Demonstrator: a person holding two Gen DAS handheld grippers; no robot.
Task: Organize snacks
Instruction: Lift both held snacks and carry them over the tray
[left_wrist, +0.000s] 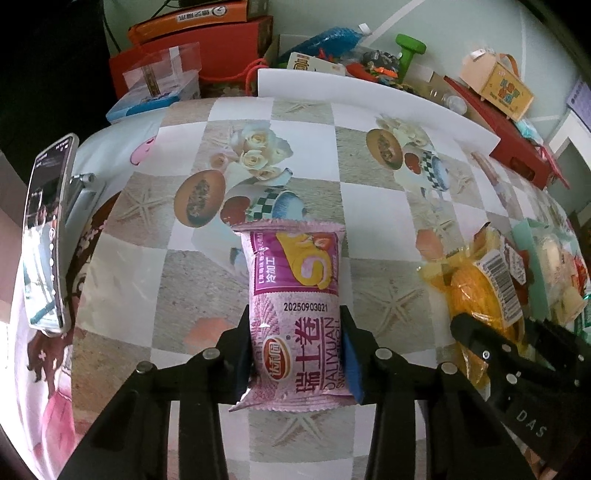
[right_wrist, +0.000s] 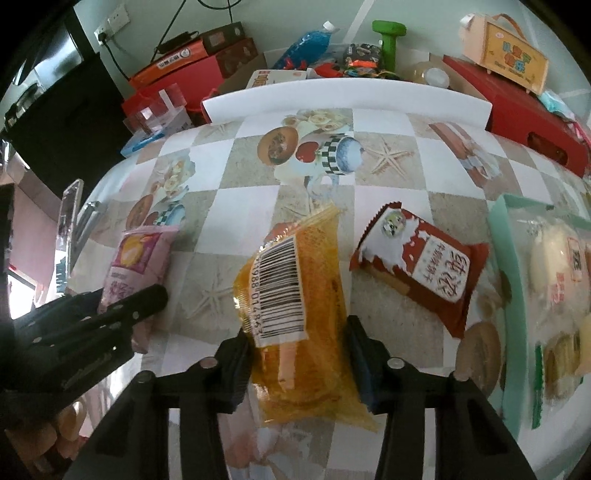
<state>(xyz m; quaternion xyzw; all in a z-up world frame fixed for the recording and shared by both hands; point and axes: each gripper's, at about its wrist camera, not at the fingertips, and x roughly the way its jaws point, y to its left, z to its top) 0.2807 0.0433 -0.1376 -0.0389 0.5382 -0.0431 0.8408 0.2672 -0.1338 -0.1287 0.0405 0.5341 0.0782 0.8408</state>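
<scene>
In the left wrist view, the left gripper (left_wrist: 295, 350) holds a pink plastic Swiss-roll snack packet (left_wrist: 295, 314) between its black fingers, both pads pressed against the packet's sides; the packet lies lengthwise on the counter (left_wrist: 147, 277), which wears a checked cloth printed with flowers and starfish. Toward the counter's right edge the right gripper (left_wrist: 491, 343) sits on an orange transparent snack packet (left_wrist: 476, 291). In the right wrist view, that gripper (right_wrist: 299, 354) pinches the orange packet (right_wrist: 295, 295), barcode label upward, near the counter's middle. A dark red snack packet (right_wrist: 424, 269) lies just beside it, and a mint-green tray of pastries (right_wrist: 509, 295) sits at the right edge.
</scene>
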